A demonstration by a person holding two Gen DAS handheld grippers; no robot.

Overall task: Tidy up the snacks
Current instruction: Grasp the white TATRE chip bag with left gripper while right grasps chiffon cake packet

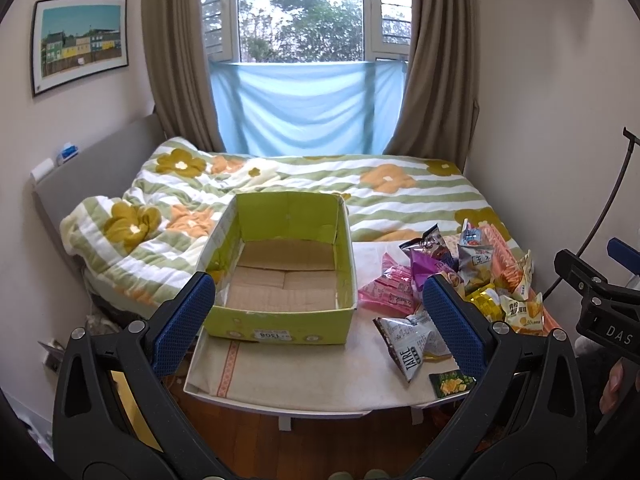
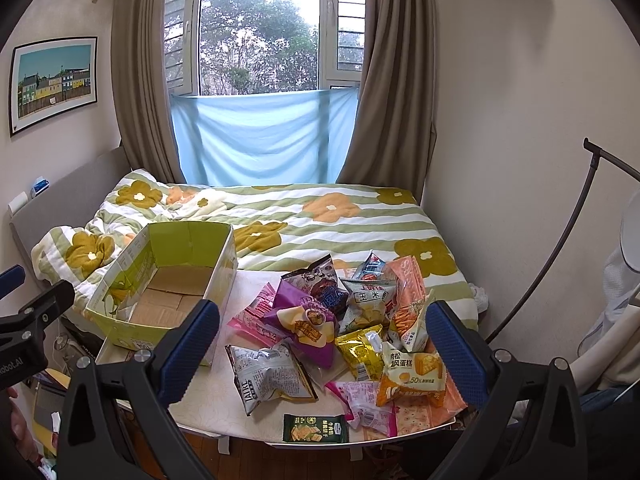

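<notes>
Snacks lie beyond the parted right tongs.

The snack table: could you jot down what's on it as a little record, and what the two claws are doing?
box: green cardboard box, open, nothing inside, on the table's left
snacks: loose pile of packets on the table's right
nearest packet: small dark green one at the table's front edge
left claw: open, holding nothing
right claw: open, holding nothing
</notes>
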